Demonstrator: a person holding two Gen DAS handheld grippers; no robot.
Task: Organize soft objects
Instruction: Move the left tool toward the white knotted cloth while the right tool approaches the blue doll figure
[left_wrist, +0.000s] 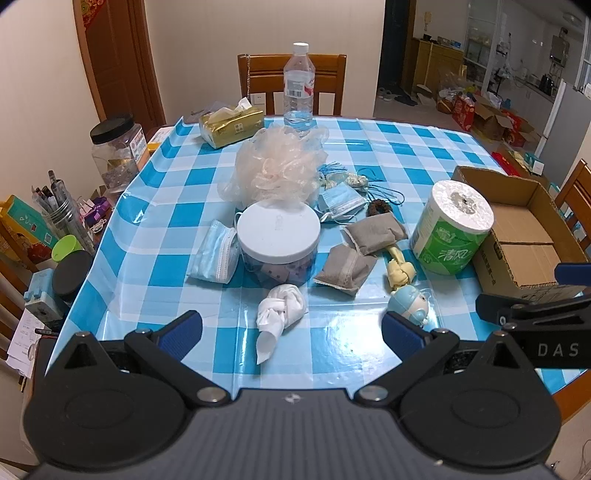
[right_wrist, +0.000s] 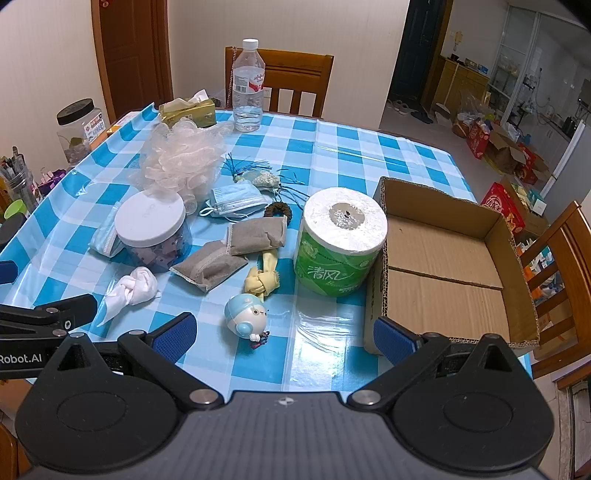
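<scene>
Both grippers hover over the near edge of a table covered in a blue-and-white checked plastic cloth, the left gripper and right gripper each spread wide and holding nothing. Soft items lie scattered mid-table: a knotted white cloth, a knotted yellow cloth, 2 grey fabric pouches, blue pleated face masks and a pale mesh bath sponge. An open brown cardboard box sits at the right, touching a green-wrapped toilet-paper roll.
</scene>
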